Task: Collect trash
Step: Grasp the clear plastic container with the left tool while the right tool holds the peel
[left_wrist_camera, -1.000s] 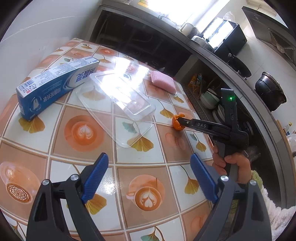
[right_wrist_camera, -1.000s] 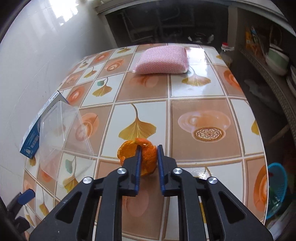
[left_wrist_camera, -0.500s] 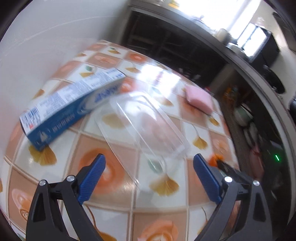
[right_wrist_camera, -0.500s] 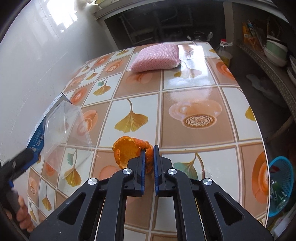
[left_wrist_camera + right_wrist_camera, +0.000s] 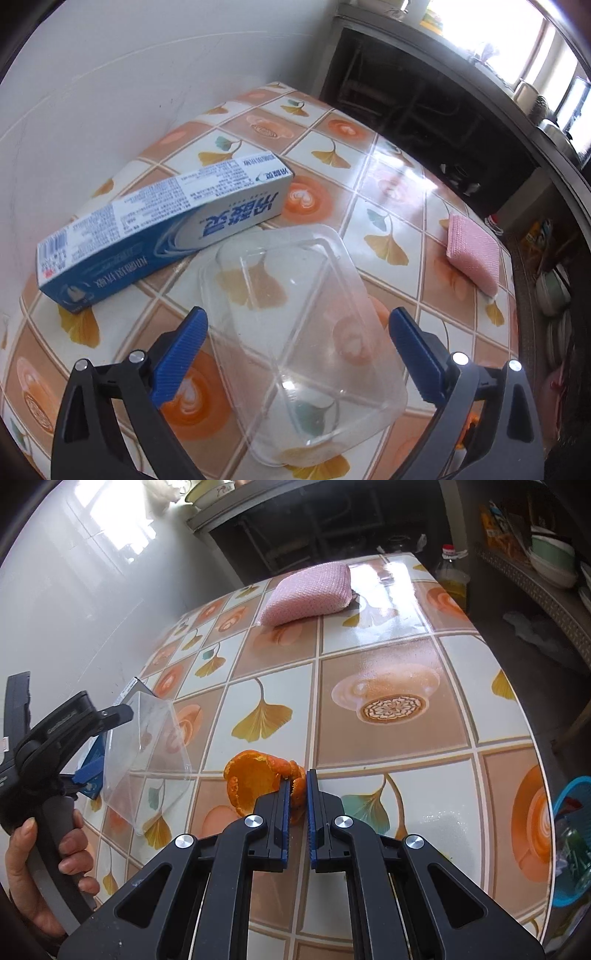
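Left gripper (image 5: 299, 354) advanced, fingers (image 5: 183, 350) straddling clear tray (image 5: 295, 332)

Black claw (image 5: 297, 797), blue ribbed pads (image 5: 284, 812)

The left gripper (image 5: 297, 350) is spread wide, its blue-padded fingers (image 5: 184, 350) far apart and angled down toward the tabletop (image 5: 399, 206). In the right wrist view, the person's left hand (image 5: 44, 878) wraps around its dark handle, fingers curled over the grip at the lower left. The right gripper (image 5: 297, 786) is nearly closed, its two fingers parallel with only a narrow gap, pinching a piece of orange peel (image 5: 255, 775) between the tips.
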The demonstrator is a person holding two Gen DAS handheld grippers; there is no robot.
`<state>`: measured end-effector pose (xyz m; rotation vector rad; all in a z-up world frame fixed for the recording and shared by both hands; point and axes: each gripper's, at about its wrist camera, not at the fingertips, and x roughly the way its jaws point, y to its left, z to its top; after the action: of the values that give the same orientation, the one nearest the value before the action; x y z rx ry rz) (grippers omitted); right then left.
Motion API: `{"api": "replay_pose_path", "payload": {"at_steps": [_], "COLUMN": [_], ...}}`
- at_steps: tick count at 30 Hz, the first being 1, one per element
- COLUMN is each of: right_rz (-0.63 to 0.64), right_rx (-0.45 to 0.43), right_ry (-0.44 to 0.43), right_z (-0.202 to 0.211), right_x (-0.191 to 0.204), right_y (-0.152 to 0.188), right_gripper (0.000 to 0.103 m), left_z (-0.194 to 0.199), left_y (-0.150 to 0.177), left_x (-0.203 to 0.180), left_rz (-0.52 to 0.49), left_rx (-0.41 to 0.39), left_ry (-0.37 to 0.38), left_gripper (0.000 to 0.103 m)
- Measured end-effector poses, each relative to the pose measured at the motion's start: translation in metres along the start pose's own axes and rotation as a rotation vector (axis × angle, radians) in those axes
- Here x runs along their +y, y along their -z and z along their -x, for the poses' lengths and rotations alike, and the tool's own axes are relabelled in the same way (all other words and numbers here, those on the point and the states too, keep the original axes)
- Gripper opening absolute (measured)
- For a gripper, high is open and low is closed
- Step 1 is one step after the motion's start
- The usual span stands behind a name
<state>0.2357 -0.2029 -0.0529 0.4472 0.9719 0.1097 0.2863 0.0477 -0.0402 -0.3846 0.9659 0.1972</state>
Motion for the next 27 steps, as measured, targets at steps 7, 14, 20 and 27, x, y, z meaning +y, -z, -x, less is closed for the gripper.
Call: {"api": "replay_pose_path", "payload": {"at_steps": [7,14,20,27], "right_rz": [-0.016,-0.01,-0.002,0.011], "right_rx": [0.001,0.009,0.018,0.041], "right_ry": [-0.025,-0.017,0.0,0.017], "right_z": [0.0,0.006,0.021,0.048], "right_x": [-0.004,-0.007,-0.015,-0.023], "right_y": [0.0,0.004,0.017,0.047], "right_gripper": [0.006,0.006,0.006,0.006], "left_z": [-0.008,0.007,0.028,0.062], "left_y": [0.01,0.035,0.062,0.112], "left_x": [-0.013,-0.018,-0.012,-0.019], "left_rz": [-0.094,-0.272,-0.412,-0.641], "left_rx": [-0.014,0.022,0.075,0.113], "left_ry": [-0.026,0.099,0.164,0.252], "left_gripper": [0.096,0.095,0.095,0.093]}}
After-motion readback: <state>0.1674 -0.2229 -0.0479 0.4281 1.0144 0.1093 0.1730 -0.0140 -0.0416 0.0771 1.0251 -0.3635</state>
